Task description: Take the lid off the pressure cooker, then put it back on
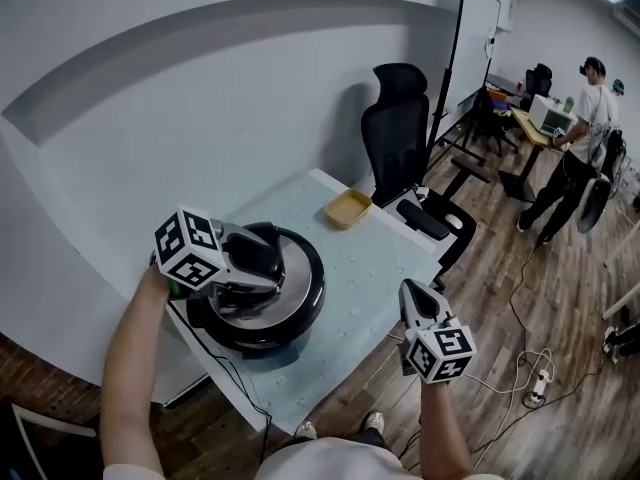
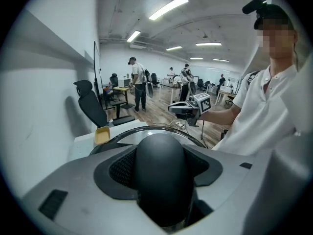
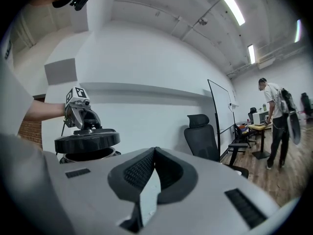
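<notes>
l gripper [image 1: 258,268] is clamped, jaws fairly wide, on the black knob [image 2: 159,173] of the lid [image 3: 87,141], holding it just above the pressure cooker pot [image 3: 90,156] on the table [image 1: 375,258]. r gripper [image 3: 155,153]: jaws together, empty, off the table edge.

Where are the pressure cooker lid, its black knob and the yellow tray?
lid [image 3: 87,142]: right gripper view, its side rim.
black knob [image 2: 159,173]: left gripper view, its rounded top.
yellow tray [image 1: 347,209]: head view, its bare middle.
</notes>
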Motion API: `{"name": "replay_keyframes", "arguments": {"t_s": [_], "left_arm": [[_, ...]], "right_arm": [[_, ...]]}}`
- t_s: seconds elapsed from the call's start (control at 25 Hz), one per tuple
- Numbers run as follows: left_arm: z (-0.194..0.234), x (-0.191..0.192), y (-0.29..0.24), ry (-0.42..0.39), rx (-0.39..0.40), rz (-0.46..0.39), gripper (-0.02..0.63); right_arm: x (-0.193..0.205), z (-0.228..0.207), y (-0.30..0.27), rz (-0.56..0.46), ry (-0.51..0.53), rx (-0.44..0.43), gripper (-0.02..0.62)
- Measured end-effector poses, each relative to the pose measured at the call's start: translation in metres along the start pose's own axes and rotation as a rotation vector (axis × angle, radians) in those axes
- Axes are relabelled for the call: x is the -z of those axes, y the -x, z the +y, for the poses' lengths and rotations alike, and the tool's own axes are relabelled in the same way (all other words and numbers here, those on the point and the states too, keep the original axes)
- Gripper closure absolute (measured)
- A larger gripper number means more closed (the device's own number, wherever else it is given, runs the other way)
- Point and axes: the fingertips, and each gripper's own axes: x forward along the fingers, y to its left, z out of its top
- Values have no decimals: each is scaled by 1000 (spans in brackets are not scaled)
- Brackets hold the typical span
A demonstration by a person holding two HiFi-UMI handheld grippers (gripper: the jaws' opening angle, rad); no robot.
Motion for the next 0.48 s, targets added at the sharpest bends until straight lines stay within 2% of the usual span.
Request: {"name": "replay_keyframes", "arguments": {"t_s": [0.12,0.32,0.48], "left_arm": [[0,10,2,-61,41,7,331],[-1,28,0,-93,115,25,331],[-3,38,-5,-142,165,74,331]], "right_arm": [[5,15,0,2,0,26,595],[13,35,0,18,8,51,595],[16,45,1,30,15,63,595]]}}
